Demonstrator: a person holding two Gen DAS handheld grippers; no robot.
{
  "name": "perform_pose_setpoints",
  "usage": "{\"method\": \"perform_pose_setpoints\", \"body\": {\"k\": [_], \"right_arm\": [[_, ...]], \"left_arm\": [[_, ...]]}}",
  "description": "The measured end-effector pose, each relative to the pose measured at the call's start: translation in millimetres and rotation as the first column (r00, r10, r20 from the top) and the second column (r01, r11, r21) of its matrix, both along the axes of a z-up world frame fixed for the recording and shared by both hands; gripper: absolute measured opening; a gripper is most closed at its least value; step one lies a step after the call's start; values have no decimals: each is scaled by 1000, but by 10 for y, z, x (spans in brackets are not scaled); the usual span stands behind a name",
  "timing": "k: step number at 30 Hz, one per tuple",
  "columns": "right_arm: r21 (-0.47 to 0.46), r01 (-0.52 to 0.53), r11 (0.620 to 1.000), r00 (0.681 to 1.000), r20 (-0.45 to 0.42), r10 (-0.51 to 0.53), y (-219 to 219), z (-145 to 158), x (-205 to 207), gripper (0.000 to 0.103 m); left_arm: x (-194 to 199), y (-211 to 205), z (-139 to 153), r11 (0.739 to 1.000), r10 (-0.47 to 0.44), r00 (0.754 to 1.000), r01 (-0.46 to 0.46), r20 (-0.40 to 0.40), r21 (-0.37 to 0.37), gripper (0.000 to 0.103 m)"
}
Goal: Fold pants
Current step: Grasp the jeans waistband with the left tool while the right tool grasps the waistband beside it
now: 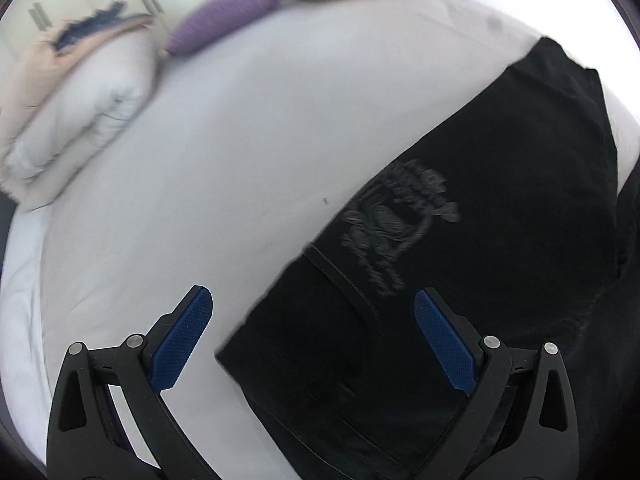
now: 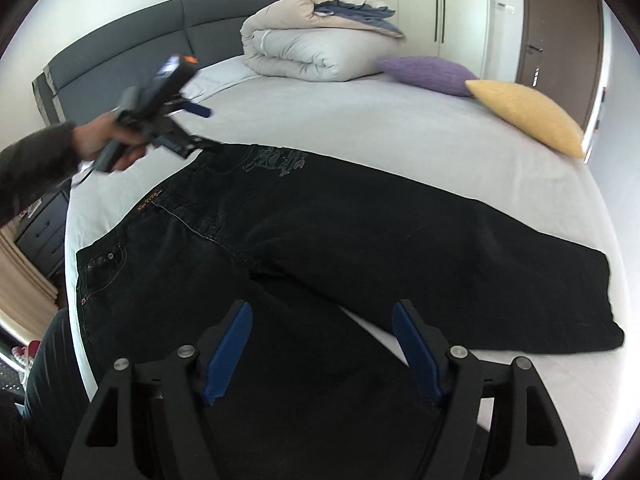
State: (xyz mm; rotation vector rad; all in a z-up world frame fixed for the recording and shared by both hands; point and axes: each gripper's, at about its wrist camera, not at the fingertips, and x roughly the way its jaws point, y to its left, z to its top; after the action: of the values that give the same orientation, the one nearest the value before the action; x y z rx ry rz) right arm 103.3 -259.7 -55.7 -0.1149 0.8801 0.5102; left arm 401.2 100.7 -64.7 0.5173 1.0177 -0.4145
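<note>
Black pants (image 2: 320, 232) spread flat on the bed (image 2: 400, 128), left claw (image 1: 314, 320) wide open over the waist, holding nothing, right claw (image 2: 322, 344) wide open over a leg, empty

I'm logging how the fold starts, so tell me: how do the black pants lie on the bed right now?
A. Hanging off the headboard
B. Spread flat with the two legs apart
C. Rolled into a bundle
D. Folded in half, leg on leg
B: in the right wrist view the black pants lie spread flat on the bed, the legs parted, with both the right gripper and the left gripper open and empty.
</note>
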Motion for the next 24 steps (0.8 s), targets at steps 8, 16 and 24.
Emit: {"method": "perform_pose_setpoints", "body": {"k": [8,16,24], "right_arm": [[-3,-79,997,996,-31,79,92,-200,401,63],[-36,-157,987,987,-16,157,399,-215,893,60],[-152,-240,959,969,24,246,806,-62,1414,58]], "left_arm": [[677,256,-565,997,-4,977,-12,-212,-75,77],[555,237,-622,996,-20,984,5,-174,-86,9],[-120,198,-321,996,-23,996,30,85,-85,4]]}}
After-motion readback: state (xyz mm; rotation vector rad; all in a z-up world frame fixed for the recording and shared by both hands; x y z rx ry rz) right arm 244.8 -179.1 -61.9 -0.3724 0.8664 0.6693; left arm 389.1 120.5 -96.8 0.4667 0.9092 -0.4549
